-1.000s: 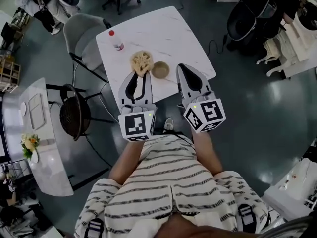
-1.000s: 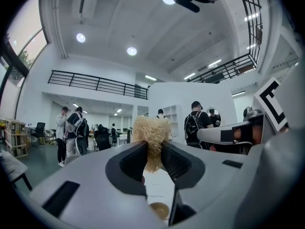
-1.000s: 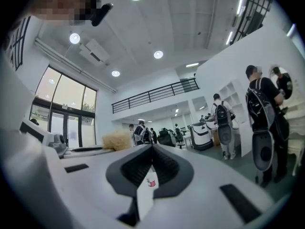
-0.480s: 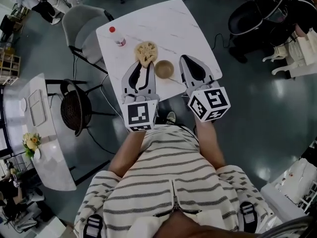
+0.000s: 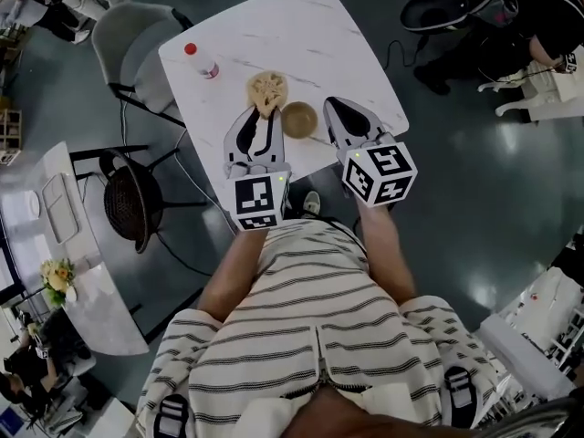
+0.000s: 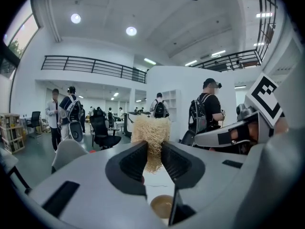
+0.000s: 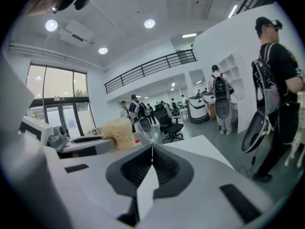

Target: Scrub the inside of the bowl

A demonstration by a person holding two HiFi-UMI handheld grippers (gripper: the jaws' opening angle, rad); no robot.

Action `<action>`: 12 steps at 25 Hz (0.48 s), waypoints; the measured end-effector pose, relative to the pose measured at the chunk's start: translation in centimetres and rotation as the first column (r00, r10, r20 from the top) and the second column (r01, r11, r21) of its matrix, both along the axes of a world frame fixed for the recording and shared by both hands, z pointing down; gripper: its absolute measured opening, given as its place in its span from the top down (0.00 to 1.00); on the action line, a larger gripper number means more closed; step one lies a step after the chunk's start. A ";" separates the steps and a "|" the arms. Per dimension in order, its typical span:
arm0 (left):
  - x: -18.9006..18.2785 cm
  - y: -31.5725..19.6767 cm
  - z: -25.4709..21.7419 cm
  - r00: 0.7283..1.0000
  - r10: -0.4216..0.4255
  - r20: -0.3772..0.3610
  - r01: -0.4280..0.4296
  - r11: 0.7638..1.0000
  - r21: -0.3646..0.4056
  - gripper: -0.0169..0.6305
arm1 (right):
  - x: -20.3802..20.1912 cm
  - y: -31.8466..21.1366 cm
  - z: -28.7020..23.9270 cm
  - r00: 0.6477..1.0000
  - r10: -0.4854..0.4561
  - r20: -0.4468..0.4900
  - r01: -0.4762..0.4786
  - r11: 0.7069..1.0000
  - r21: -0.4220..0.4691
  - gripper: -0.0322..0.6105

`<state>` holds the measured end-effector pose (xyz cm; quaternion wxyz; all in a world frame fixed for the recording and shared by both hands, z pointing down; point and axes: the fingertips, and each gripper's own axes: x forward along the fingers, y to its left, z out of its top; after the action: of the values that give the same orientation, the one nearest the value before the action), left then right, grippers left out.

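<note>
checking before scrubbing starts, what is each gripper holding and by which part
The left gripper clamps the fibrous scrubber by its lower end; the right gripper is shut on nothing.

Forearms (image 5: pixel 239 276) reach forward; the grey left gripper (image 5: pixel 262 112) clamps a straw-coloured fibrous scrubber (image 6: pixel 150 132), the grey right gripper (image 7: pixel 152 150) has jaws pressed together, empty

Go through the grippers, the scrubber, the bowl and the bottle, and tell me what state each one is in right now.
left gripper: shut on the loofah scrubber.
right gripper: shut, nothing between its jaws.
loofah scrubber: held, not in the bowl.
bowl: upright on the table, between the two grippers, touched by neither.
bottle: red cap on.
</note>
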<state>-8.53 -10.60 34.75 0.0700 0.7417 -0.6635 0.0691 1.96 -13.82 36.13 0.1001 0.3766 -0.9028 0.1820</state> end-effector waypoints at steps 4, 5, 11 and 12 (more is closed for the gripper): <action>0.0 -0.9 2.3 0.999 0.011 -0.048 -0.014 0.998 -0.065 0.84 | -0.4 -1.1 2.2 1.000 0.002 -0.032 -0.003 0.999 -0.034 0.93; 0.0 -1.0 2.8 0.998 0.013 -0.054 -0.018 0.997 -0.081 0.84 | -0.4 -1.3 2.8 0.999 0.005 -0.037 -0.006 0.999 -0.045 0.93; -0.2 -2.1 6.2 0.997 0.028 -0.067 -0.038 0.987 -0.158 0.84 | -1.2 -2.1 6.7 0.997 0.001 -0.078 -0.010 0.993 -0.118 0.93; -0.3 -2.3 6.8 0.997 0.031 -0.068 -0.042 0.984 -0.171 0.84 | -1.3 -2.2 7.5 0.996 0.001 -0.084 -0.012 0.991 -0.133 0.93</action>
<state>-8.79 -12.89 41.57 0.1538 0.7468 -0.6387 0.1033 0.71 -16.04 43.62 0.1622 0.3795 -0.8823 0.2263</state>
